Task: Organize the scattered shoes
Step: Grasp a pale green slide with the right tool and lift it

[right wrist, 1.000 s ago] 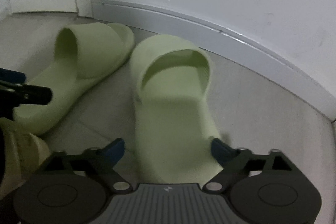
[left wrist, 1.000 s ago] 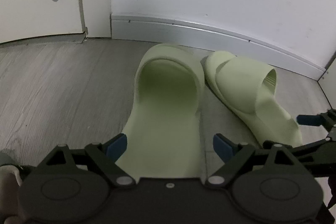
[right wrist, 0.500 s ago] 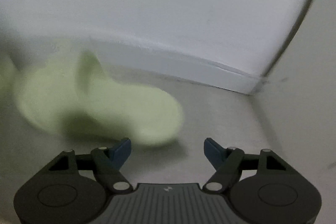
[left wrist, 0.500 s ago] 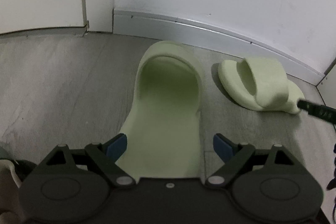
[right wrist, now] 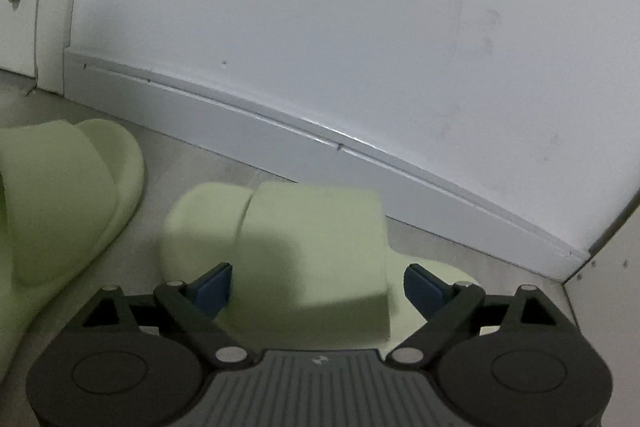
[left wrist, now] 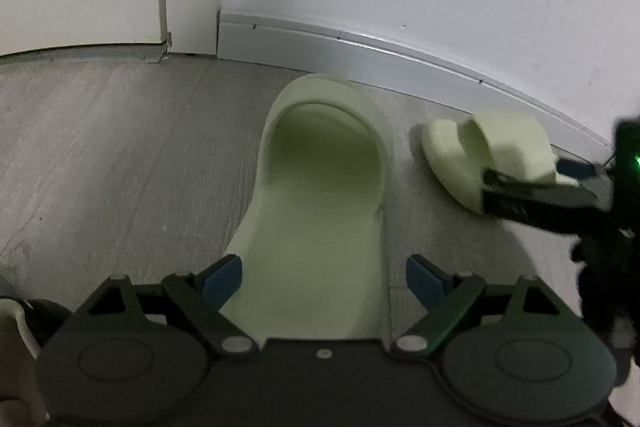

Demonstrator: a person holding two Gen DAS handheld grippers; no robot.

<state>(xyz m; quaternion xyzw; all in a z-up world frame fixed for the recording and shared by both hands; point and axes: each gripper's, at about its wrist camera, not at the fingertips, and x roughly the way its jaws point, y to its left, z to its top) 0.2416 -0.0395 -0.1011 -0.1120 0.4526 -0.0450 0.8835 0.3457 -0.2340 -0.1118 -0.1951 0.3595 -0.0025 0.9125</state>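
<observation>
Slippers, pale green, on the grey floor by the baseboard.
Left view: left gripper (left wrist: pixel 324 277) spread wide, straddling one slipper (left wrist: pixel 320 211), not pressing. Right view: right gripper (right wrist: pixel 318 285) opening around the second slipper (right wrist: pixel 312 247), pads clear of its strap.

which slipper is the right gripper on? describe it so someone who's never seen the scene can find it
Start at the grey baseboard along the white wall and follow it toward the right-hand corner. Two pale green slippers lie on the floor there; it is the right slipper, nearer the corner, its strap between the opening jaws of the right gripper. Unlike the left slipper, it lies askew.
</observation>
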